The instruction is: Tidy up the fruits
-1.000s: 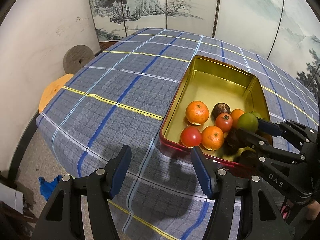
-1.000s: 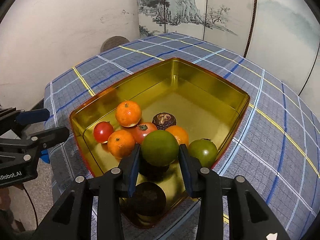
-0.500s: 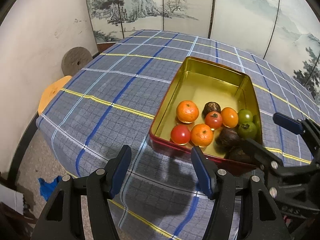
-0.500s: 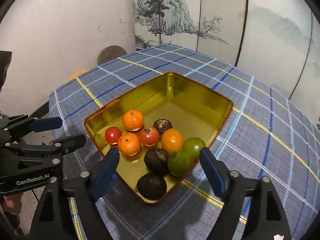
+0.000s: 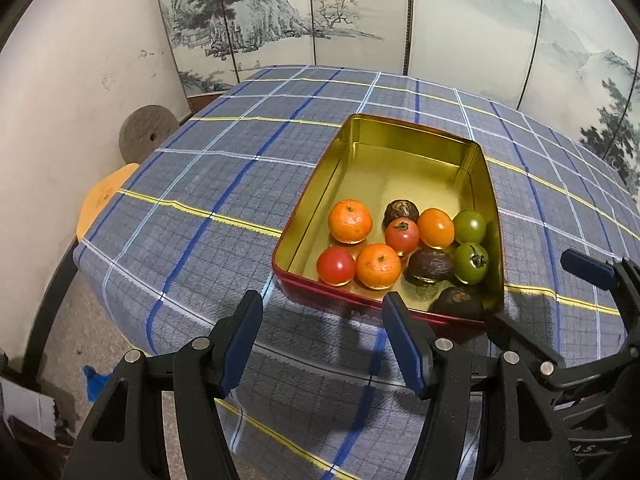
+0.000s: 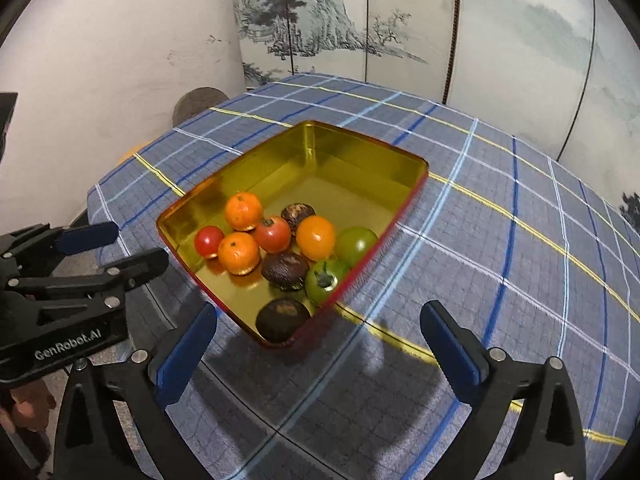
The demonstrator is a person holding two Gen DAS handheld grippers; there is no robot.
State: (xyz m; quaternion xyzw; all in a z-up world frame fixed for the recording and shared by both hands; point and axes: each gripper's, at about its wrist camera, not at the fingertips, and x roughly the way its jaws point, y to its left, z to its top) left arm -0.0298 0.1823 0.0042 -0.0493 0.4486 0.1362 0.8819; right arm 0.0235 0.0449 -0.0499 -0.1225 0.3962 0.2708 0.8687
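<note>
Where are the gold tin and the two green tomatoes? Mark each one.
gold tin (image 6: 352,148): right wrist view, far inner wall.
upper green tomato (image 6: 356,245): right wrist view, top skin.
lower green tomato (image 6: 326,276): right wrist view, beside its stem.

Three oranges (image 5: 350,221), nine fruits, one tin (image 5: 404,132)

The tin (image 5: 404,132) sits on the bench (image 5: 200,200), toward its right half in the left wrist view. All the fruit (image 5: 400,248) lies in the tin, crowded at its near end; the far end of the tin holds nothing. The screen (image 5: 360,12) stands behind the tin, past the bench's far edge. The left gripper (image 5: 322,342) hangs before the tin's near wall, the right gripper (image 6: 318,350) before the tin's near corner, both over bench
</note>
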